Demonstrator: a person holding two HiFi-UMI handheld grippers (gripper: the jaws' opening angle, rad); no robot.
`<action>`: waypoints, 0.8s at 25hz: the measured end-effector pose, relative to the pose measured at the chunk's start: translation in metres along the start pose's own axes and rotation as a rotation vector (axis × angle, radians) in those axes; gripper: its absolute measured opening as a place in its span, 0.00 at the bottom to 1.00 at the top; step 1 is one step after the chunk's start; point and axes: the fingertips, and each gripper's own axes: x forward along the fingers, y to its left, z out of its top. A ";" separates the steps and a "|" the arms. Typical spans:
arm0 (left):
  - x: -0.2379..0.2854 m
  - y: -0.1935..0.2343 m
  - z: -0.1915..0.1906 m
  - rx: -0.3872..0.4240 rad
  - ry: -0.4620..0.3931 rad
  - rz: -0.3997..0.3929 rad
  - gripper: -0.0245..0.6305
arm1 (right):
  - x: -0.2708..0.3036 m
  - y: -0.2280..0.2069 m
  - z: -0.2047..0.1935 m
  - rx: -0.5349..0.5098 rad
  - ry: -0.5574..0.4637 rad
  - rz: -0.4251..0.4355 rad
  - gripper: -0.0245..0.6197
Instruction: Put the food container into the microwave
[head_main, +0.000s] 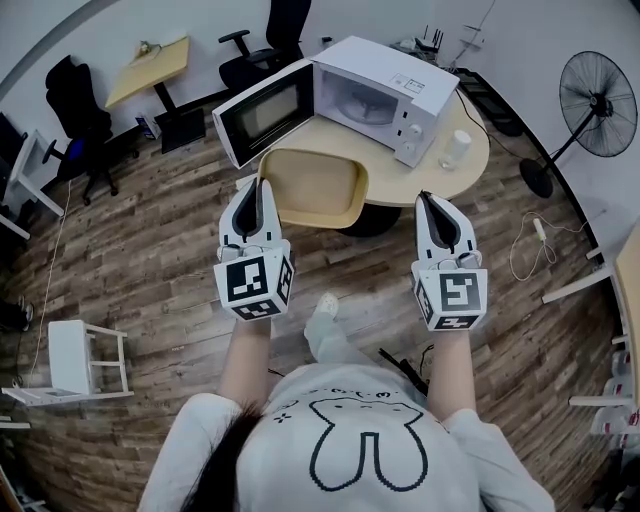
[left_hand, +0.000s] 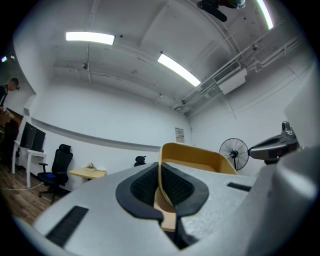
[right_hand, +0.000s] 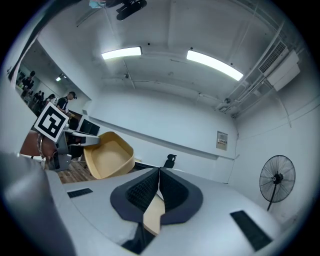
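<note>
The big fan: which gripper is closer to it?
Right. The right gripper is on the side toward the fan. The left gripper, pinching the tan container by its rim, is farther away, beyond that container.

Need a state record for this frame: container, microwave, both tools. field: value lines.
food container: tan, empty, held up in front of the microwave, not yet inside
left tool: shut on the food container's rim
right tool: shut, nothing held, apart from the container
microwave: white, on the round table
door: open
white cup: on the table beside the microwave
</note>
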 end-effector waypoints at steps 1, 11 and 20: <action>0.006 0.002 -0.002 0.000 0.001 0.000 0.07 | 0.007 0.000 -0.002 0.000 0.001 0.006 0.09; 0.091 0.016 -0.027 -0.020 0.028 -0.048 0.07 | 0.090 -0.014 -0.024 0.027 0.019 -0.009 0.09; 0.198 0.027 -0.052 -0.011 0.075 -0.117 0.07 | 0.180 -0.044 -0.047 0.051 0.064 -0.059 0.09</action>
